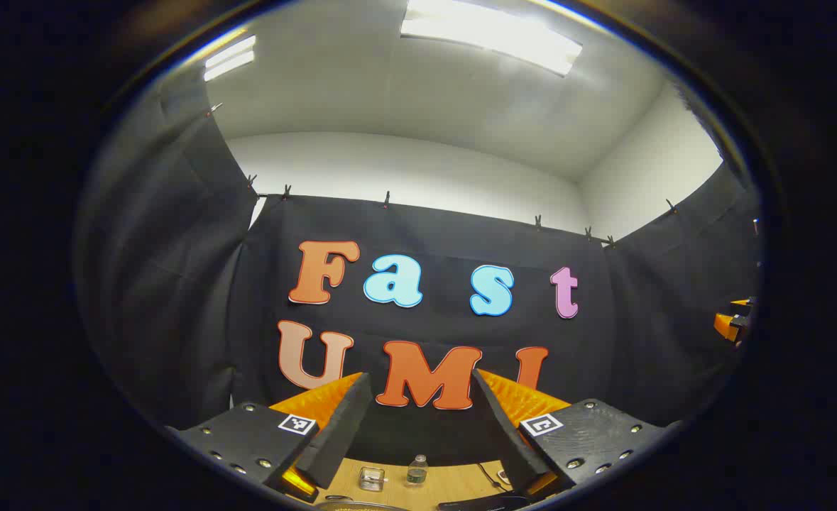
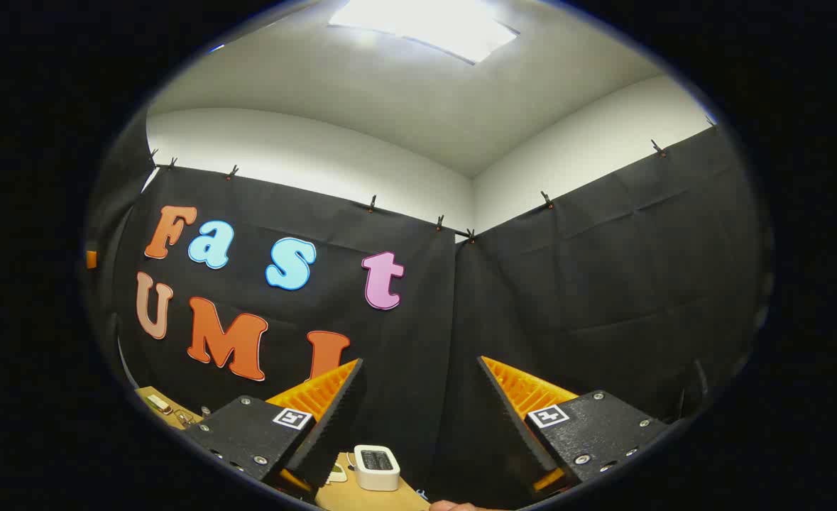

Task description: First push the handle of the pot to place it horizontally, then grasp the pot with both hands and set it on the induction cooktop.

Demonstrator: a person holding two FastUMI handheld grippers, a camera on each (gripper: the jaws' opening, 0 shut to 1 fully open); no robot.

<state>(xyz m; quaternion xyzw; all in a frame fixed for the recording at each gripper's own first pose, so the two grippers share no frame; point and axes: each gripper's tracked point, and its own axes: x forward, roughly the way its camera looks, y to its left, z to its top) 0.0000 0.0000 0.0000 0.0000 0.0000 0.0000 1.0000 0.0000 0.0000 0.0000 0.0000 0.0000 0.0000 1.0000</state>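
Both the left gripper (image 1: 422, 419) and right gripper (image 2: 422, 415) gape wide, holding nothing, raised above the wooden surface (image 1: 453, 479), the pot unseen, so I judge everything remains undone

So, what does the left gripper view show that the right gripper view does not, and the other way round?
Left gripper view: past the open left gripper, a small clear bottle and a small clear box stand on the wooden table.
Right gripper view: past the open right gripper, a white boxy device sits on the table, with small items at its left end.
Both: black cloth wall, ceiling light, wooden table.
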